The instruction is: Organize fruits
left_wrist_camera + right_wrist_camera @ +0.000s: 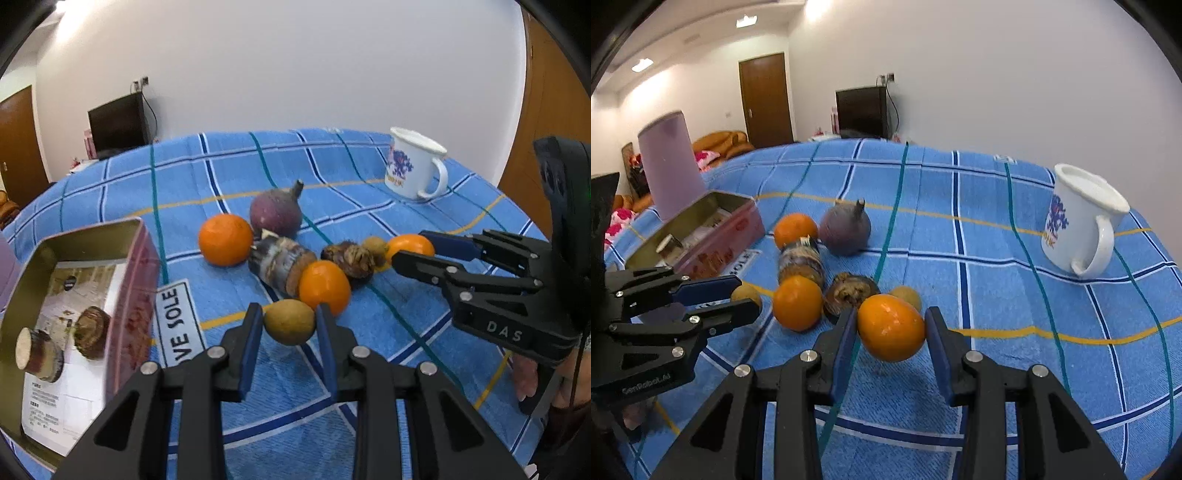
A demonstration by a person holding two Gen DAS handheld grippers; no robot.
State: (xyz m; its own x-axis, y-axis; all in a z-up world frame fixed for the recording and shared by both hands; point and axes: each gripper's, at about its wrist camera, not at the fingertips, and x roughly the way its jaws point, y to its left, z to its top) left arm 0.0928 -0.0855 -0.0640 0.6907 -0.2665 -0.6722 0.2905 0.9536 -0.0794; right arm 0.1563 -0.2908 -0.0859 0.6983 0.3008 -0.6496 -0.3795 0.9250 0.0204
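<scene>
Left wrist view: left hand-held gripper (289, 323) is clamped on a small brownish-green fruit (289, 322) on the blue checked cloth (369, 369). Tin (138, 266) at the left edge holds two brown pieces; most fruit is left outside. Right wrist view: right hand-held gripper (891, 328) is closed around an orange (891, 328); mug (1082, 225) contents cannot be seen.
</scene>
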